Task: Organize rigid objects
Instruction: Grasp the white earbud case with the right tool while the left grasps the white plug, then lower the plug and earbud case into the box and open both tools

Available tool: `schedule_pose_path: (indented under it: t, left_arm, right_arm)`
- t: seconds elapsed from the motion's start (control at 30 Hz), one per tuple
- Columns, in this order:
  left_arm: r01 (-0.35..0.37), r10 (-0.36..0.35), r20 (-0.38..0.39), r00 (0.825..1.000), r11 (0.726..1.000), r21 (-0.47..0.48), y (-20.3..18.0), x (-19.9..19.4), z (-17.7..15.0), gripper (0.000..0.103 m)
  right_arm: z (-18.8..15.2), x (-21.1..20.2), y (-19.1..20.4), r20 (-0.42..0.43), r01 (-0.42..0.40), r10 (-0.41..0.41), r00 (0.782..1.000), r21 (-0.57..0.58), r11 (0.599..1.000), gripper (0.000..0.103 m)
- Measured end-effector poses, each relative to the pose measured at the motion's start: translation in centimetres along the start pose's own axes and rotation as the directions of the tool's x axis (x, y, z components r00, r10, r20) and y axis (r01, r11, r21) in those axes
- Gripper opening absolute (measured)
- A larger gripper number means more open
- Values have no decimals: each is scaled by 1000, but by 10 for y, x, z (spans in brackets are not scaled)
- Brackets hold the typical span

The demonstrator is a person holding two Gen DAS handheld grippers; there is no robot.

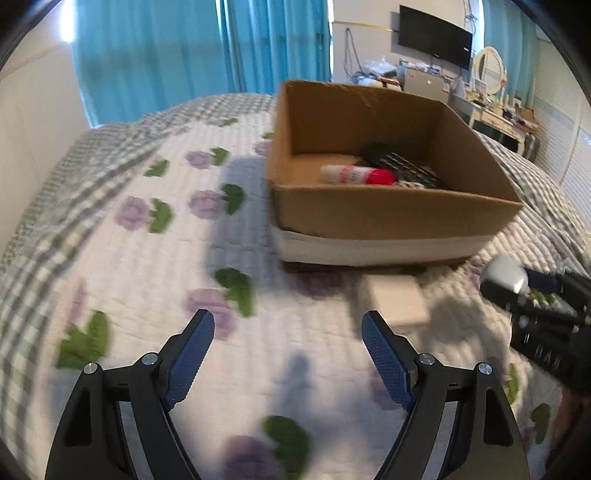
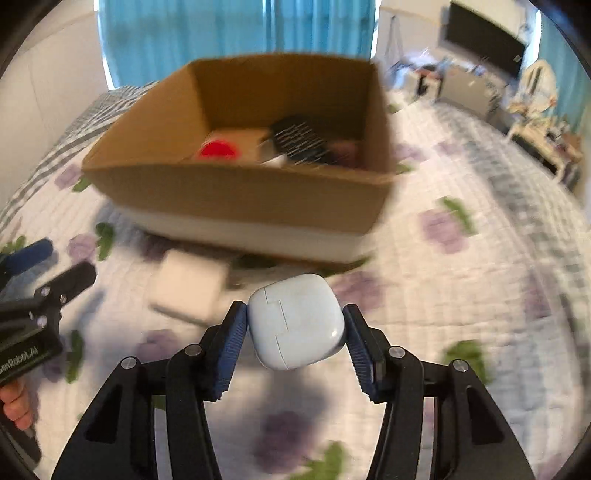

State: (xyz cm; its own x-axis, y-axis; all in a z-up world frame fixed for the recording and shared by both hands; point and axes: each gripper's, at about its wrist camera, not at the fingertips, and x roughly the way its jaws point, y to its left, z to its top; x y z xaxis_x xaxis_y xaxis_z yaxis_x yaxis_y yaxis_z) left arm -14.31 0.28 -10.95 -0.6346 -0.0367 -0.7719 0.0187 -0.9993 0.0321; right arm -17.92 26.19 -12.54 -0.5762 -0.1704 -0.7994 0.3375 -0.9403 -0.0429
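An open cardboard box (image 1: pixel 391 212) (image 2: pixel 236 192) stands on the bed. Inside lie a white bottle with a red cap (image 1: pixel 356 174) (image 2: pixel 218 150) and a black remote (image 1: pixel 402 164) (image 2: pixel 301 142). My right gripper (image 2: pixel 293 317) is shut on a pale blue earbud case (image 2: pixel 297 321) and holds it above the quilt in front of the box; the case also shows at the right edge of the left wrist view (image 1: pixel 508 273). My left gripper (image 1: pixel 288 325) is open and empty, low over the quilt. A flat white square box (image 1: pixel 397 301) (image 2: pixel 190 290) lies on the quilt before the cardboard box.
The bed has a white quilt (image 1: pixel 147 258) with purple flowers and green leaves and a grey checked border. Blue curtains (image 1: pixel 199 51) hang behind. A wall TV (image 1: pixel 436 35) and a cluttered dresser (image 1: pixel 495 107) stand at the far right.
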Motion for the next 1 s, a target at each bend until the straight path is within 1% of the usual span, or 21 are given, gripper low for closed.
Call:
schedule_pose_path:
  t: [0.03,0.07,0.1,0.2,0.27,0.37,0.47,0.5,0.53,0.57,0.67,0.77,0.87,1.0]
  left_arm:
    - [17,-17,-12,1000,1000,-3,-7,3,0,84]
    - [42,-42,-26,999,999,-5,-16,8,0,84]
    - [51,-51,-35,998,999,-5,-21,11,1,84]
    - [57,-58,-46,997,998,-22,-37,26,5,84]
    - [56,-57,-65,996,998,-27,-47,38,6,84]
    - [85,-86,-89,992,996,-14,-62,50,1,84]
    - [62,-59,-91,994,998,33,-75,58,-1,81]
    - [54,-50,-90,995,998,43,-76,61,-2,74]
    - [50,-46,-89,995,998,47,-77,62,-2,55]
    - [45,-40,-92,995,998,45,-75,63,-3,54]
    - [65,-62,-85,994,997,34,-69,55,-4,53]
    - [55,-52,-63,997,997,46,-65,39,-8,52]
    - [61,-59,-41,997,997,46,-58,16,-11,52]
    - [63,-63,1,998,996,58,-50,-18,-15,52]
  right_arm:
    - [1,-2,-5,8,14,-14,1000,6,1000,53]
    - [5,-4,-13,17,18,-18,1000,23,1000,53]
    - [10,-4,-19,18,12,-12,1000,38,999,53]
    - [13,1,-33,7,13,-13,1000,67,998,53]
    - [16,7,-32,-17,12,-10,1000,85,996,53]
    - [16,17,-34,-37,-5,9,999,108,994,53]
    - [15,17,-38,-39,-19,24,999,121,992,53]
    - [16,18,-39,-40,-21,26,999,122,992,53]
    - [16,18,-39,-43,-21,26,999,122,992,53]
    - [16,19,-38,-45,-21,26,999,121,992,53]
    - [15,18,-35,-42,-20,25,999,120,993,53]
    - [13,13,-35,-26,-18,21,999,121,992,53]
    - [10,0,-32,-3,-21,22,1000,121,992,53]
    - [9,-17,-25,20,-23,21,1000,95,995,53]
